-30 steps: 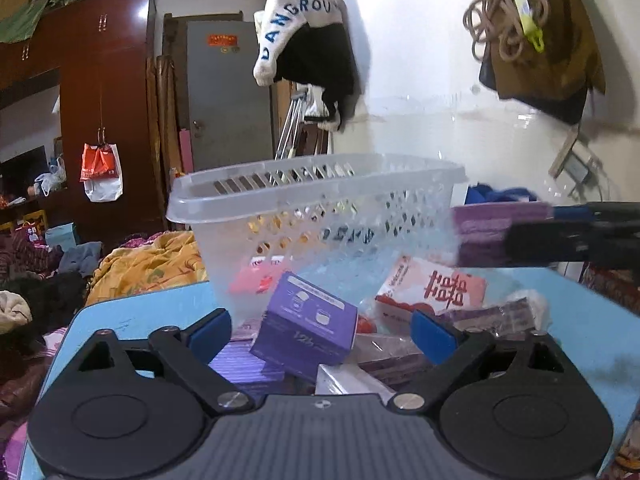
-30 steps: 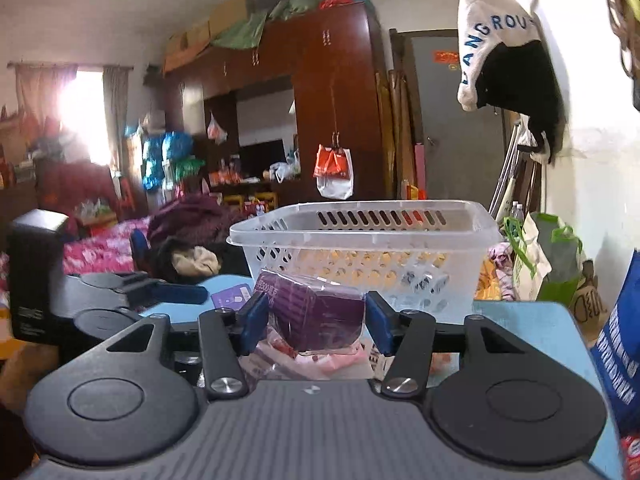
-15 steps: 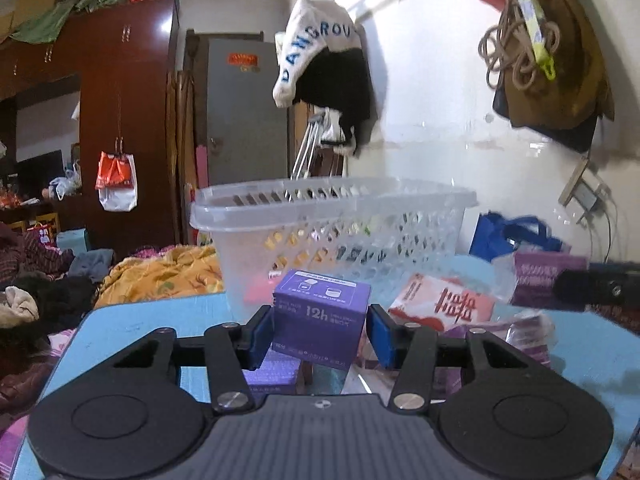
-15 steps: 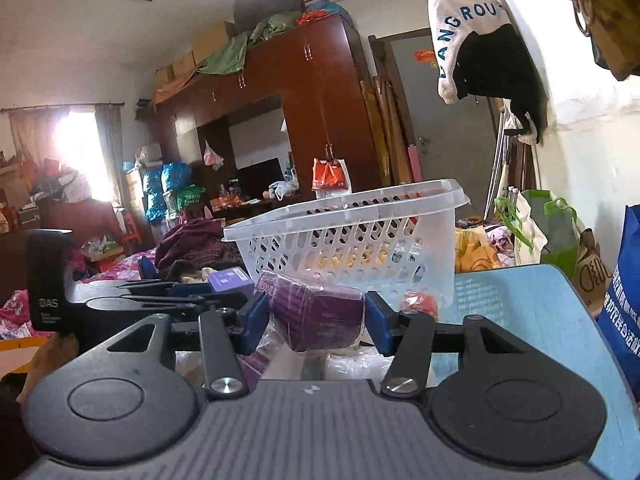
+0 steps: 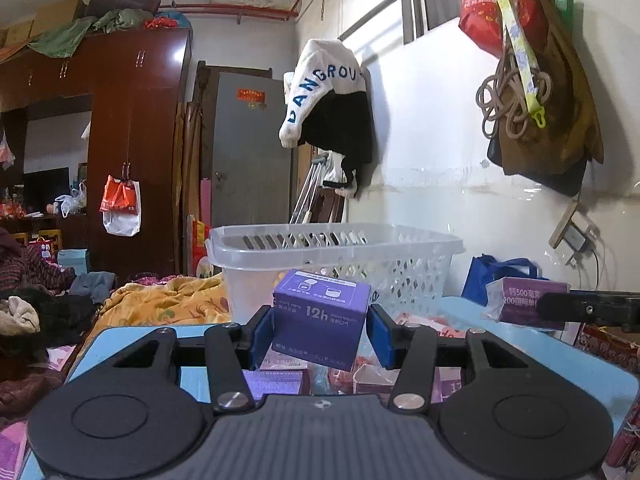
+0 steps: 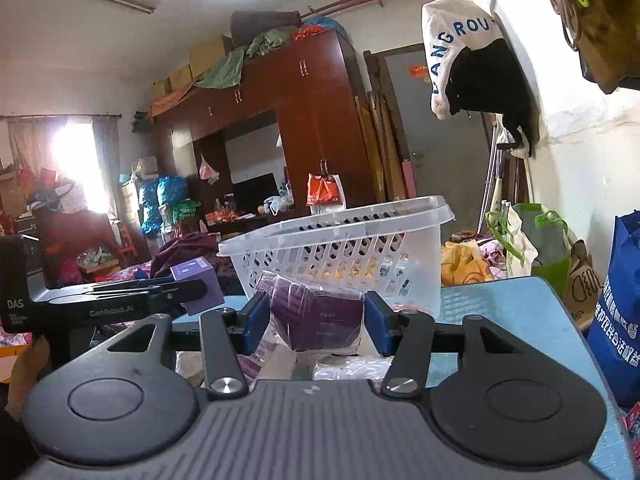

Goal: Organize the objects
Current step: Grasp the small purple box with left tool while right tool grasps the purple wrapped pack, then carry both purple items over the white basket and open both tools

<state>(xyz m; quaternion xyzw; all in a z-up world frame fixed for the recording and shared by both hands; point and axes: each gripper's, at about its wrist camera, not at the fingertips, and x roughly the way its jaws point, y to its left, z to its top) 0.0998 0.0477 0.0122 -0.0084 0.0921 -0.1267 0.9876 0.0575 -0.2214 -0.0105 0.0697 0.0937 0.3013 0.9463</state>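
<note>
purple box hides basket front, contents unclear.

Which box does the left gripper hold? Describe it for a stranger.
Find the white lattice basket on the blue table. In front of it, the left gripper clamps a purple box. Unlike the plastic-wrapped packets around it, it reads "12h".
</note>
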